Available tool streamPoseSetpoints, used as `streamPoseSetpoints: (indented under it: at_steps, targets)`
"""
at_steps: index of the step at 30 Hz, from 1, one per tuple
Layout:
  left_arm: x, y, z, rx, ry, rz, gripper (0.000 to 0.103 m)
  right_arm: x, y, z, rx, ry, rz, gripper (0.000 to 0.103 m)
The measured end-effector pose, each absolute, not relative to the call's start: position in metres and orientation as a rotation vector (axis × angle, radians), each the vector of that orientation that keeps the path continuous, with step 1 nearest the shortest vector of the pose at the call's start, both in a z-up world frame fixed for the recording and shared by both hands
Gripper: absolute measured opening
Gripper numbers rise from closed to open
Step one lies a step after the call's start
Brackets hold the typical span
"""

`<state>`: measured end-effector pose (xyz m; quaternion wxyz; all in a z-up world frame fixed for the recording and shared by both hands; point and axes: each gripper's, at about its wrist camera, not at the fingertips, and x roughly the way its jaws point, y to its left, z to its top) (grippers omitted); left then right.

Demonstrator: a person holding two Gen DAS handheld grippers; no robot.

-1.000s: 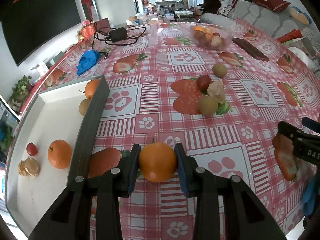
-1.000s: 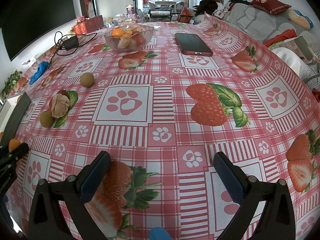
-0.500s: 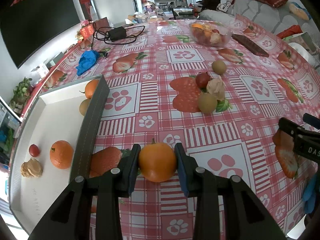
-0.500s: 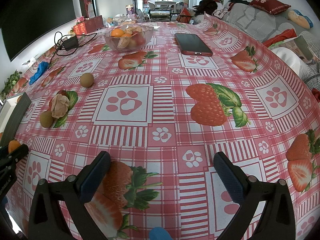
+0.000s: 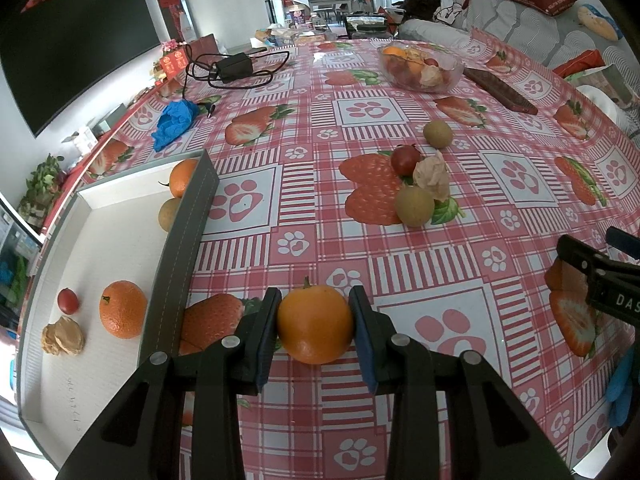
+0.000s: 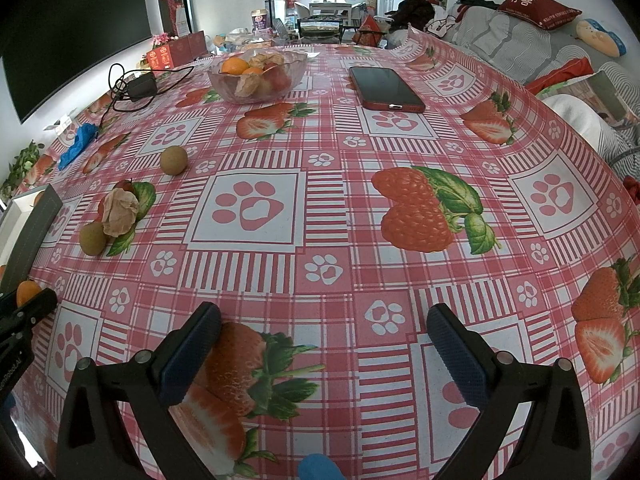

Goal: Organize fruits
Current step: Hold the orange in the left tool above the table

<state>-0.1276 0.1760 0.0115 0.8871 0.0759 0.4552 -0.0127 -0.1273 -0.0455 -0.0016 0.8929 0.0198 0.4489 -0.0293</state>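
The left gripper (image 5: 314, 326) holds an orange (image 5: 315, 324) by its two sides, near the camera and just right of the tray (image 5: 176, 280) wall. The fruit looks firm, round and a little slick, so a grip across its widest part, as here, should keep it from rolling out; hard squeezing could bruise it. The tray already contains another orange (image 5: 122, 309), a small red fruit (image 5: 67, 300) and more at its far end. The right gripper (image 6: 322, 344) stands wide and empty over the surface (image 6: 360, 240). Loose fruits (image 5: 416, 184) remain farther out.
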Motion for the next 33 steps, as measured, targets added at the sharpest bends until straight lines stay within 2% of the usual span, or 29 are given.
streamPoseSetpoints:
  at_steps: [25,33]
  targets:
    - [-0.127,0.1762,0.0115,0.159,0.948,-0.028,0.038,-0.1276,-0.0451,-0.0014,0.04,0.931,-0.062,0.103]
    - [-0.1282,0.1812,0.0156,0.094,1.016,-0.101,0.038,-0.1275,-0.0448,-0.0015,0.04,0.931,-0.062,0.103]
